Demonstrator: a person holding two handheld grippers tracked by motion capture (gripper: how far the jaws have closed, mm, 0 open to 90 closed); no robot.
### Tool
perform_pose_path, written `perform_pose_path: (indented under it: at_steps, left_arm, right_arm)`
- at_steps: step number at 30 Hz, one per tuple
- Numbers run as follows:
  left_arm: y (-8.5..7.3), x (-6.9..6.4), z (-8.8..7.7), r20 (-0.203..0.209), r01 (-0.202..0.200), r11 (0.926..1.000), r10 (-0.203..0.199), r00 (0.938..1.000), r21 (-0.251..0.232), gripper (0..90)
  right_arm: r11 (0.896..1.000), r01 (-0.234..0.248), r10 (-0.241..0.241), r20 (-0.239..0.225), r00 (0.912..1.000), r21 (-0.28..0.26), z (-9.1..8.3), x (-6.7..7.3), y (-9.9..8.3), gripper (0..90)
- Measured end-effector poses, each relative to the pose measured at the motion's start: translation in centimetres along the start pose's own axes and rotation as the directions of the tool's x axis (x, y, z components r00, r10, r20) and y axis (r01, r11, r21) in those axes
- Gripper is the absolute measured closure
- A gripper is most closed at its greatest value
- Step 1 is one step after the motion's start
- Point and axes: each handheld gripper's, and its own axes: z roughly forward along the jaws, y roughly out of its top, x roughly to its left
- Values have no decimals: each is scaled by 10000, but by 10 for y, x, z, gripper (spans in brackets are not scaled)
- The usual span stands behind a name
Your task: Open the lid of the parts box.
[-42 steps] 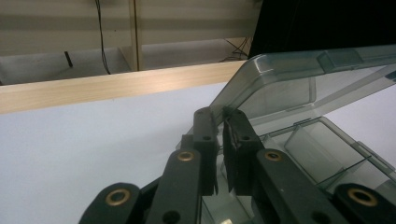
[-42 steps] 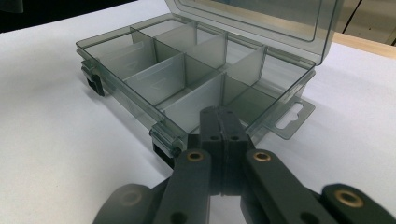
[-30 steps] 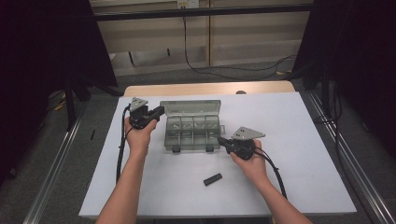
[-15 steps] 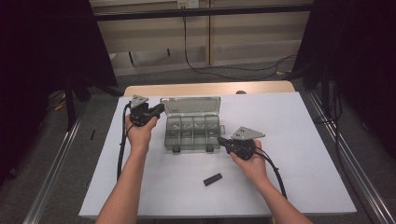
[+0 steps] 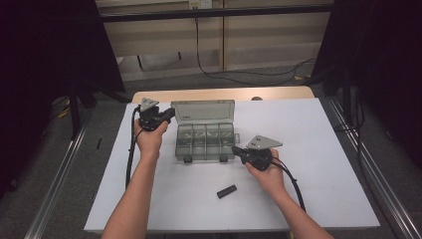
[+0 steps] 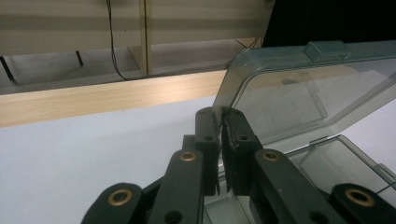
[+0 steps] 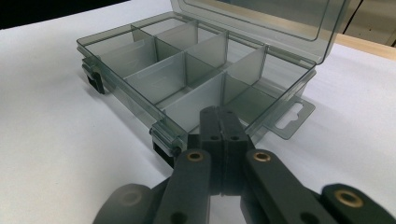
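Observation:
A smoky clear plastic compartment box (image 5: 205, 142) stands open in the middle of the white table (image 5: 323, 149). Its lid (image 5: 203, 110) is raised at the far side. My left gripper (image 5: 171, 113) is at the lid's left corner. In the left gripper view the left gripper (image 6: 220, 119) is shut, pinching the edge of the lid (image 6: 299, 93). My right gripper (image 5: 235, 149) is at the box's near right corner. In the right gripper view the right gripper (image 7: 219, 114) is shut with nothing between the jaws, tips against the front wall of the box (image 7: 154, 70), whose compartments are empty.
A small black block (image 5: 227, 191) lies on the table nearer the person than the box. Two black latches (image 7: 95, 81) sit on the box's front wall, and a hang tab (image 7: 292, 119) sticks out at its right end. A wooden edge (image 5: 224, 93) borders the table's far side.

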Motion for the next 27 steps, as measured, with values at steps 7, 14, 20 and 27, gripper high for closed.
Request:
perform_pose_path:
  at_steps: [7, 14, 20, 27]
  left_arm:
    - [2, 1, 3, -35, 72, 10000, -72, 10000, 18, 857]
    - [4, 2, 5, -70, 104, 9999, -104, 9999, 73, 858]
    - [6, 3, 7, -100, 131, 9998, -129, 9999, 118, 858]
    - [8, 5, 10, -85, 263, 9996, -262, 9996, 138, 858]
  right_arm:
    - [10000, 41, -41, 0, 10000, 5, 0, 0, 0, 900]
    - [10000, 23, -23, -11, 10000, 10, 0, 0, 0, 900]
    - [10000, 38, -38, -2, 10000, 13, 0, 0, 0, 900]
    - [10000, 34, -34, -7, 10000, 10, 0, 0, 0, 900]
